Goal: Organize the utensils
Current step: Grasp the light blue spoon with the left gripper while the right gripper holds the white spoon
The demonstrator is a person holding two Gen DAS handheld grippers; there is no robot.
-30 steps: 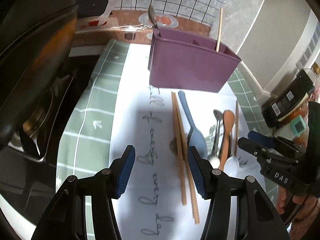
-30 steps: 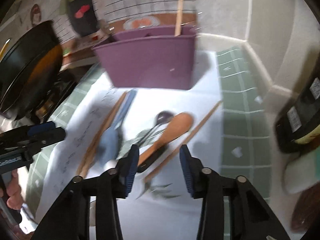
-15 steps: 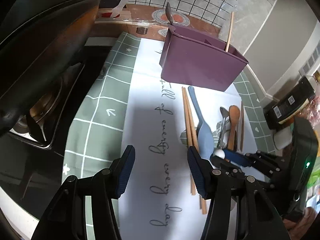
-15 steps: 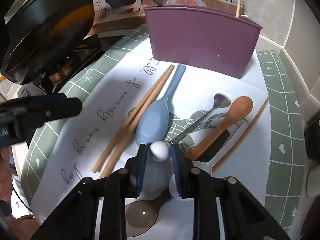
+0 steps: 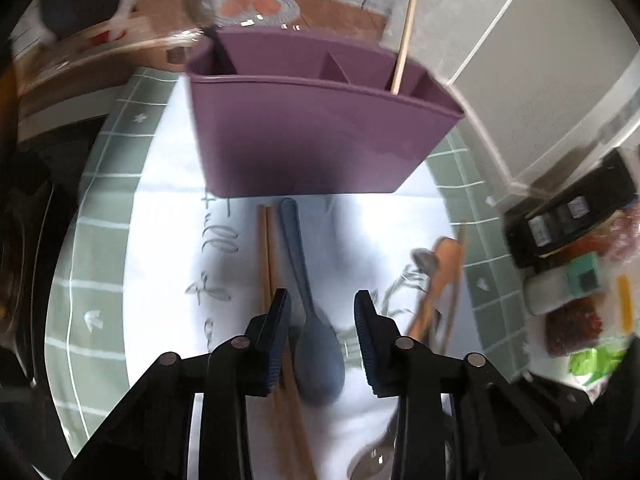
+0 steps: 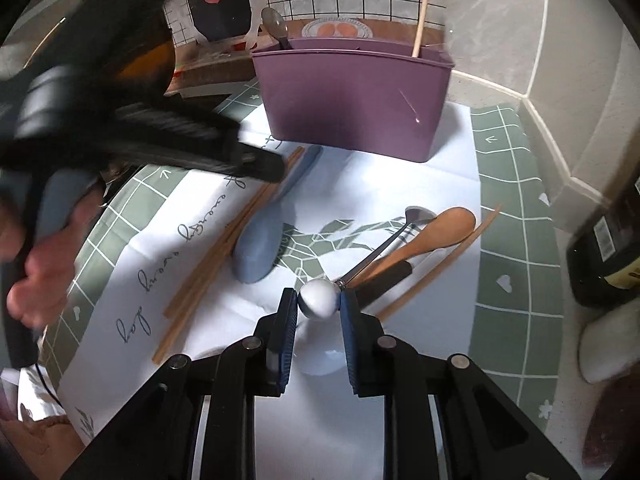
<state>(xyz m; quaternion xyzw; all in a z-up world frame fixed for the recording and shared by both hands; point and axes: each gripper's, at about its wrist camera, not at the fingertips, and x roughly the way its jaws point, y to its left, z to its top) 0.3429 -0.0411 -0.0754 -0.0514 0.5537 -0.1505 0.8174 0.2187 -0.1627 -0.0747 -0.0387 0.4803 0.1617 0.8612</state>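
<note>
One purple caddy [image 6: 352,96] (three compartments visible), holding one spoon [image 6: 275,26] and one chopstick [image 6: 421,16]. On the paper: three loose chopsticks [image 6: 224,240], one blue spoon [image 6: 264,240], one wooden spoon [image 6: 436,232], one white-knobbed metal spoon [image 6: 320,298].

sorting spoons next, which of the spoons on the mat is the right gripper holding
The metal spoon with the white ball end: the right gripper is shut on that ball. The blue spoon and wooden spoon lie free on the mat.

Left gripper [image 6: 264,168] motion-blurred in right wrist view; blue spoon [image 5: 316,344] bowl perhaps partly hidden behind its fingers
</note>
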